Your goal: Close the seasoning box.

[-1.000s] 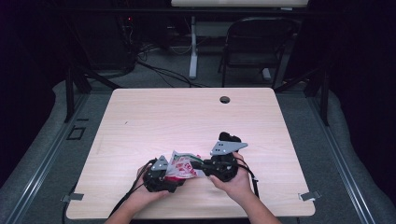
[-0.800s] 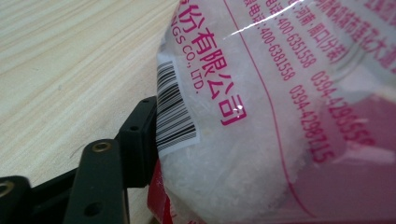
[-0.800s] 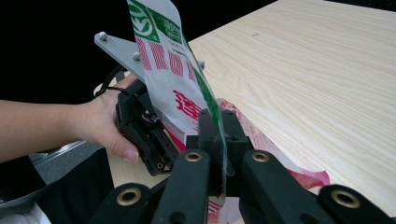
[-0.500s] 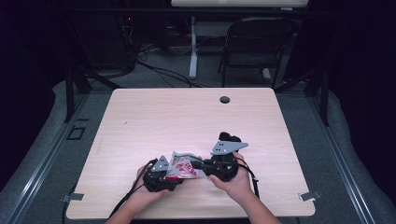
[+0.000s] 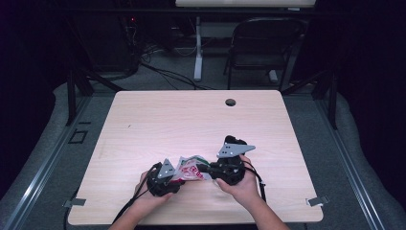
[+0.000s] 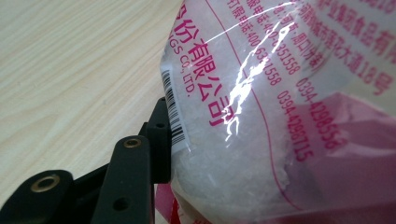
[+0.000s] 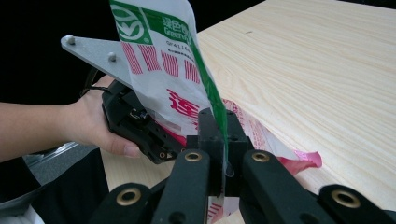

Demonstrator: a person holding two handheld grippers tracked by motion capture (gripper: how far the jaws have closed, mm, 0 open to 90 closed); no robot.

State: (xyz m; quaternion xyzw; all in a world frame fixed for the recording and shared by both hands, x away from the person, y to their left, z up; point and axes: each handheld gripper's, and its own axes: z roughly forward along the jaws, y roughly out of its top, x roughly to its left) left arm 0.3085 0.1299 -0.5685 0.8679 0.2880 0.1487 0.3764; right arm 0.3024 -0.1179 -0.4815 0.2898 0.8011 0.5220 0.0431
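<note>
Plastic, clear and printed in pink, crowds the left gripper view: the bag [image 6: 261,116] hides one jaw of the left gripper [image 5: 173,176] altogether, and its edges run off the frame. The one black jaw that shows lies against the bag beside a barcode. These jaws have just been closing with the bag between them; they seem to press on it now, though the far pad cannot be seen.

From above, the bag [image 5: 190,168] is a small crumpled patch between the two grippers, near the table's [image 5: 191,120] front edge, its print too small to read there. The right gripper [image 5: 209,170] has its jaws fully closed on a thin fold of the bag [image 7: 177,74], which stands up from them and partly screens the left gripper [image 7: 140,123] and the hand [image 7: 100,126] holding it just beyond.

Beyond the grippers the tabletop has a round hole [image 5: 230,102] near its far edge; a chair [image 5: 261,45] stands behind the table.

Readable print includes "GS CO., LTD.", a number string "0394-4298558", Chinese characters in pink, and a green logo with "Green".
</note>
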